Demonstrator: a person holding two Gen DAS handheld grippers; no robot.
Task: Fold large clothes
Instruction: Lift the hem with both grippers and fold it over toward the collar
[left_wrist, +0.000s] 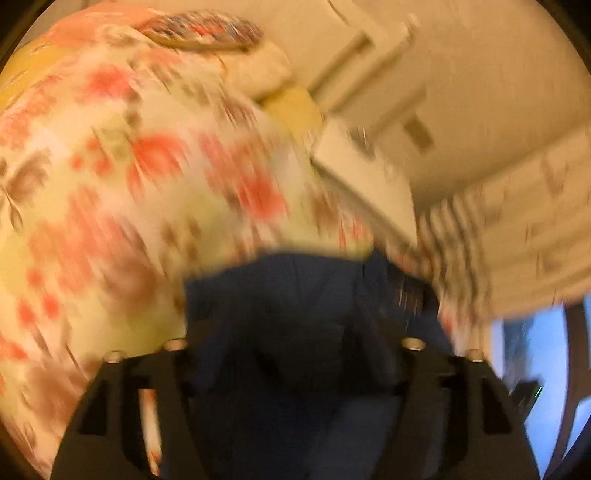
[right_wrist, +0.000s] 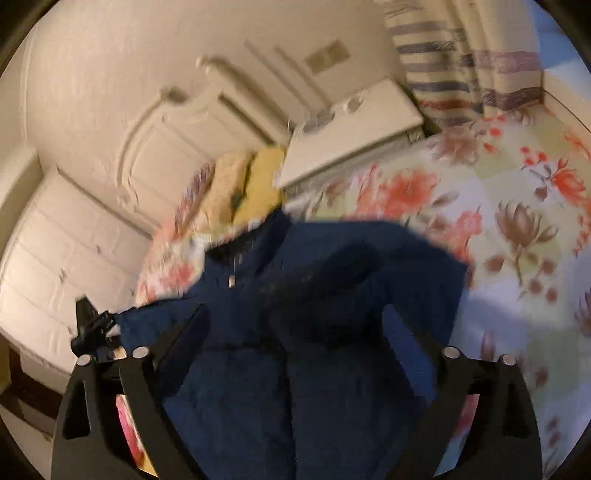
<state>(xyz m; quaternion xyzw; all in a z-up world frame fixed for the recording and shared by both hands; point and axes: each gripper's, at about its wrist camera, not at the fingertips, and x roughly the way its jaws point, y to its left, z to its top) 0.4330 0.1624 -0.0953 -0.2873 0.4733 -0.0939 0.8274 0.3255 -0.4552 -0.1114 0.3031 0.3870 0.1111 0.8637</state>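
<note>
**Ana:** Left wrist view first, and it is heavily blurred. The left gripper (left_wrist: 295, 369) has its 2 black fingers spread wide, with the dark navy blue fabric garment (left_wrist: 288, 306) lying between them. I see no pad pressing on the cloth.

**Ben:** Same picture on the right wrist view. The right gripper (right_wrist: 295, 369) is splayed wide too, and the navy garment (right_wrist: 295, 295) fills the gap, with a small silvery zip pull (right_wrist: 231, 281) near its top edge. Nothing is pinched on either side.

**Ana:** So the garment rests on the floral bedspread in cream, coral and brown (left_wrist: 129, 166), just ahead of both tools.

**Ben:** My read: a fold has been laid and the cloth let go. To do this well, I'd check the edges line up, flatten the dark bunched ridge across the middle, then take 2 matching corners before the next fold.

**Ana:** Agreed, and grip only 1 layer edge each, or the stack drags.

**Ben:** The bed is soft, so cloth may creep. Behind it stand a cream carved headboard (right_wrist: 177, 140), a pale bedside table (right_wrist: 351, 136), yellow pillows (right_wrist: 258, 192) and a striped curtain (right_wrist: 443, 74).

**Ana:** Warm, dim light, plain pale walls.
</note>
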